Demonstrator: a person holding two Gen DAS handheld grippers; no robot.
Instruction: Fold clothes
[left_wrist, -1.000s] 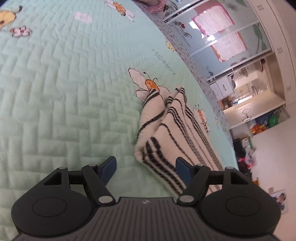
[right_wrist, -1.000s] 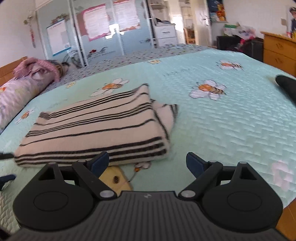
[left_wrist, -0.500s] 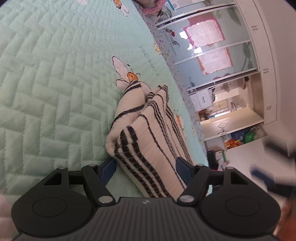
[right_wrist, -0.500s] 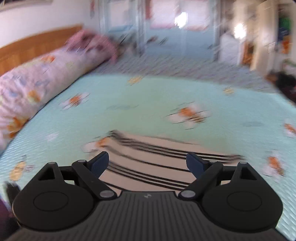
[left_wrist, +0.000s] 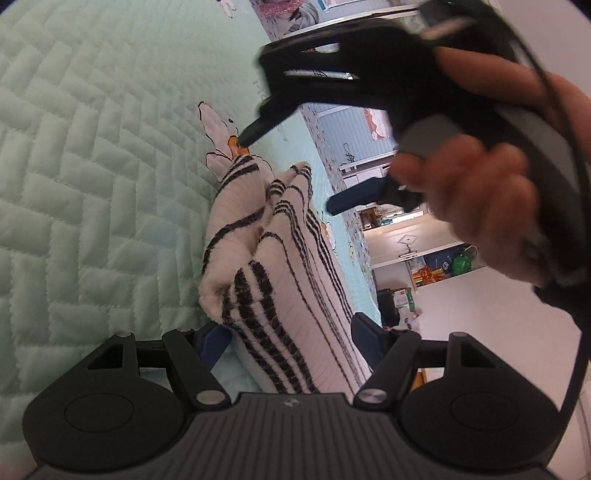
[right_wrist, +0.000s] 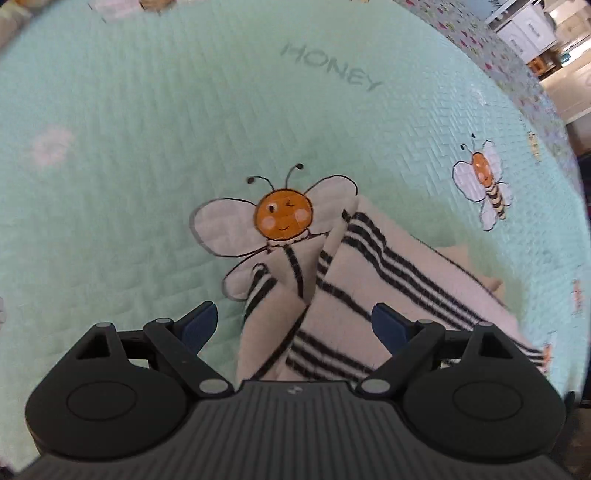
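A folded cream sweater with black stripes (left_wrist: 288, 280) lies on the mint quilted bedspread (left_wrist: 92, 166). My left gripper (left_wrist: 290, 339) is open, low at the sweater's near end, with that end between its blue pads and no squeeze showing. In the same view a hand holds my right gripper (left_wrist: 288, 173) over the far end, fingers spread. In the right wrist view my right gripper (right_wrist: 295, 325) points steeply down, open, with the sweater (right_wrist: 369, 266) corner between its fingers, beside a printed bee (right_wrist: 284, 214).
The bedspread (right_wrist: 184, 110) stretches wide around the sweater. A pink bundle (left_wrist: 280, 7) lies at the bed's far end. Beyond the bed edge are sliding wardrobe doors (left_wrist: 362, 122), a white drawer unit (right_wrist: 524, 22) and floor clutter (left_wrist: 436, 273).
My right gripper swung from the sweater's long side to its far end, tilted down over the corner, and entered the left wrist view. My left gripper eased forward until the near end lay between its fingers.
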